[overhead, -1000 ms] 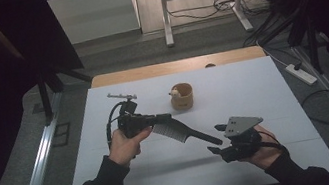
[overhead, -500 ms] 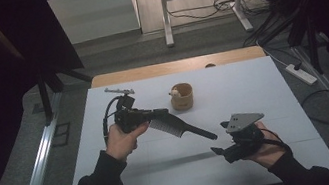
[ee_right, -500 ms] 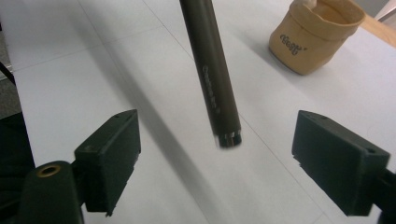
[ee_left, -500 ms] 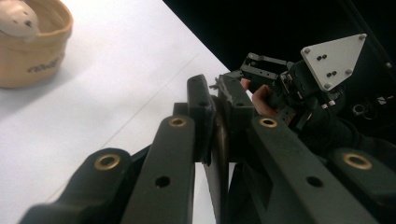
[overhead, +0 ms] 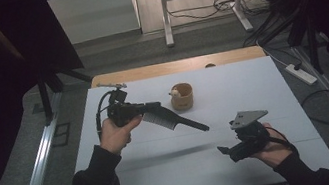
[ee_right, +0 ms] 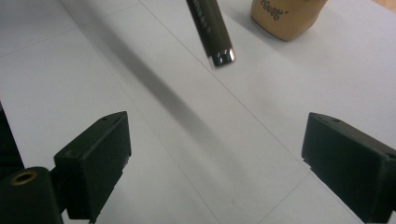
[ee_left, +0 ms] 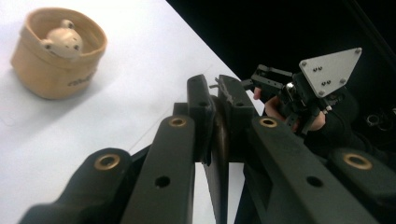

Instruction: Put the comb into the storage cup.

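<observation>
Above the desk's middle, the left gripper (overhead: 147, 109) clamps a comb (overhead: 174, 120), handle aimed toward the wide-open, empty right gripper (overhead: 224, 150).

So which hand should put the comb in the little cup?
Probably the left. The left gripper already clamps the black comb near the tan cup; the right gripper is open, empty and farther away.

High view: overhead, facing forward-down, far off. Both gripper views ride close behind their own jaws, low over the white surface (overhead: 252, 83); all share the beige cup (overhead: 182, 97).
</observation>
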`<state>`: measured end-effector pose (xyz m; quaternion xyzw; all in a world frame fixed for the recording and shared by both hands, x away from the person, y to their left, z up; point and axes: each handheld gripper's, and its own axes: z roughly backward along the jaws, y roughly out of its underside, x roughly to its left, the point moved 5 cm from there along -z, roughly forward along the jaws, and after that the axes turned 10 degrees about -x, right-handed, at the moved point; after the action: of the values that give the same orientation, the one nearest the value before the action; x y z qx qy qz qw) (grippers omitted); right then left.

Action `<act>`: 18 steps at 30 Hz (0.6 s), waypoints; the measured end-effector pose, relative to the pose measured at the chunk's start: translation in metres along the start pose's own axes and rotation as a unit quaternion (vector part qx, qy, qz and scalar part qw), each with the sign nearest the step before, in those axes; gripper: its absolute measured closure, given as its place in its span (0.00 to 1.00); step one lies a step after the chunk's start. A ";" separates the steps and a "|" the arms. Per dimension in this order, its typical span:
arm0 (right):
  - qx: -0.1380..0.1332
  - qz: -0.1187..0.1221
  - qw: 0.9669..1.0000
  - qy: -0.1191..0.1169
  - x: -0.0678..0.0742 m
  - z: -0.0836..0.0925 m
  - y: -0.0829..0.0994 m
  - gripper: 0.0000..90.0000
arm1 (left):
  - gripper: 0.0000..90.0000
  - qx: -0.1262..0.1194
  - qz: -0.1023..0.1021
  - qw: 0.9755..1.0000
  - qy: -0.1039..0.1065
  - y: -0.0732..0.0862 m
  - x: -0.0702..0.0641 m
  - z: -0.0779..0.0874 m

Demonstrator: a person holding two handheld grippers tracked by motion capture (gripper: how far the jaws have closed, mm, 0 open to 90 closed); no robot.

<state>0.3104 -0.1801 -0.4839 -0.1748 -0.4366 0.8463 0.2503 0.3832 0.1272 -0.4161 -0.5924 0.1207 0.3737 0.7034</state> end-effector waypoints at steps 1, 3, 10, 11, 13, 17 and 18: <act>0.001 -0.001 1.000 -0.001 0.000 0.001 0.000 0.08 | 0.93 -0.001 0.000 1.000 -0.001 -0.001 0.001 0.002; 0.001 -0.004 1.000 -0.001 0.000 0.002 0.001 0.06 | 0.93 -0.004 0.000 1.000 -0.003 -0.003 0.001 0.004; 0.004 -0.007 1.000 -0.004 0.000 0.005 0.005 0.03 | 0.93 -0.008 -0.002 1.000 -0.012 -0.010 0.004 0.009; 0.004 -0.006 1.000 -0.005 -0.001 0.005 0.006 0.03 | 0.93 -0.009 -0.001 1.000 -0.013 -0.011 0.004 0.010; 0.004 -0.007 1.000 -0.004 -0.001 0.007 0.007 0.02 | 0.93 -0.011 0.000 1.000 -0.015 -0.013 0.006 0.011; 0.002 -0.014 1.000 -0.003 -0.004 0.010 0.009 0.01 | 0.93 -0.015 0.002 1.000 -0.019 -0.016 0.008 0.014; 0.002 -0.016 1.000 -0.003 -0.005 0.011 0.010 0.01 | 0.93 -0.016 0.002 1.000 -0.021 -0.017 0.009 0.015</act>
<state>0.3057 -0.1949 -0.4856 -0.1646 -0.4381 0.8436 0.2634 0.3965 0.1438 -0.4050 -0.5951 0.1010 0.3896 0.6956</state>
